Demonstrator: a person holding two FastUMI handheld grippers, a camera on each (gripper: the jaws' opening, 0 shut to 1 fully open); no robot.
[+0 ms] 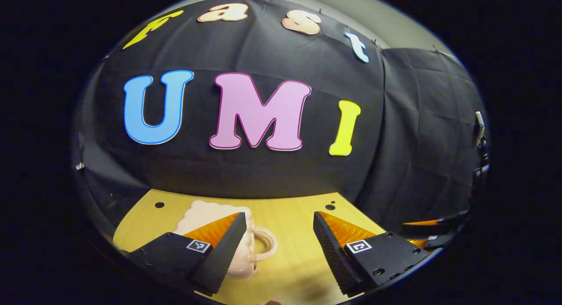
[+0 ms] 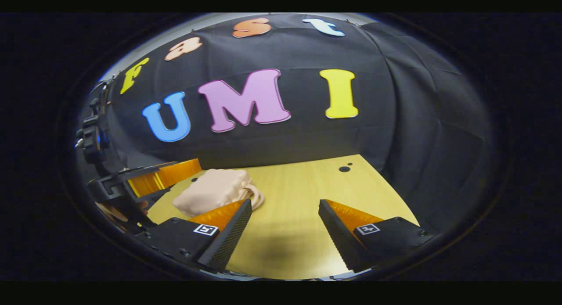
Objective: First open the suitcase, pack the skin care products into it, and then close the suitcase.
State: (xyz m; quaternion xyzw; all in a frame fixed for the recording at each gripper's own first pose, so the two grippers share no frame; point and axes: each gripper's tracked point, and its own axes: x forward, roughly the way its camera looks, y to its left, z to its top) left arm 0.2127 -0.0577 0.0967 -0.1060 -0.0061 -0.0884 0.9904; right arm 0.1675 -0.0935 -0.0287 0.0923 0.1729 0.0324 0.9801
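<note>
While it lies closed on the wooden counter [image 1: 290, 261], the suitcase [image 1: 210, 215] is a small, pale pink, puffy-edged case with a loop handle [image 1: 265, 242] on its side toward the middle of the counter. In the left gripper view it sits close in front of the left tongs [image 1: 279, 235], partly behind their left finger [image 1: 228, 248]; the fingers stand wide apart over bare wood and grip nothing. In the right gripper view the same case [image 2: 215, 191] lies to the left of the gap, just beyond the left finger [image 2: 228, 235] of the right tongs [image 2: 285, 224], which are also spread apart and empty above the counter [image 2: 290, 243]. Whether either finger touches the case cannot be told. At the left of that view the left tongs [image 2: 145, 180] appear beside the case, held by a hand [image 2: 116, 210] that is mostly hidden. Two dark round holes [image 2: 344, 169] mark the far right part of the counter, near the black cloth wall [image 2: 417, 120].
</note>
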